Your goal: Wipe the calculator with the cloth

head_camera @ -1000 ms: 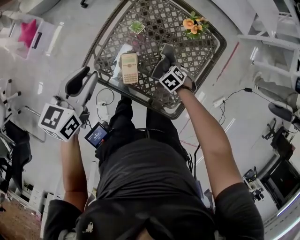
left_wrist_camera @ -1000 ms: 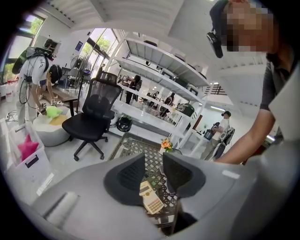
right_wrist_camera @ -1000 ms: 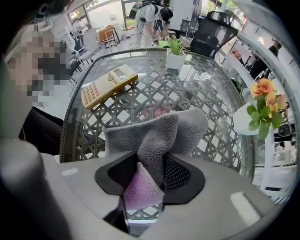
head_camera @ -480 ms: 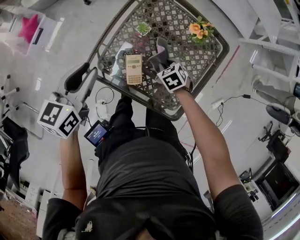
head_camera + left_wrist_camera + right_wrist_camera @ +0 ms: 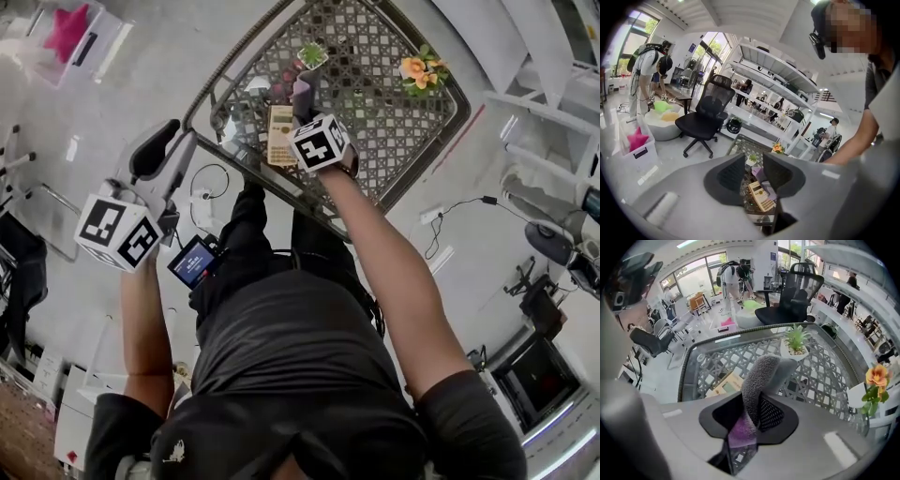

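The cream calculator [image 5: 279, 134] lies near the front-left edge of the lattice glass table [image 5: 394, 122]. My right gripper [image 5: 305, 112] hangs just right of it, pointing steeply down, shut on the grey-and-purple cloth [image 5: 302, 92]. In the right gripper view the cloth [image 5: 759, 376] stands up folded between the jaws of the right gripper [image 5: 752, 416], with the calculator [image 5: 724, 384] below to the left. My left gripper [image 5: 172, 141] is off the table's left side and open. Through the gap of the left gripper [image 5: 754, 173] show the calculator [image 5: 760, 196] and the cloth [image 5: 761, 174].
A small potted plant [image 5: 314, 54] and orange flowers [image 5: 419, 67] stand on the far part of the table. A device with a blue screen [image 5: 195, 262] hangs at the person's waist. A black office chair [image 5: 705, 117] and a bin with a pink object [image 5: 70, 28] are on the floor.
My right gripper has closed on the cloth, lifted it and carried it left to beside the calculator. My left gripper has shifted only slightly, staying off the table.
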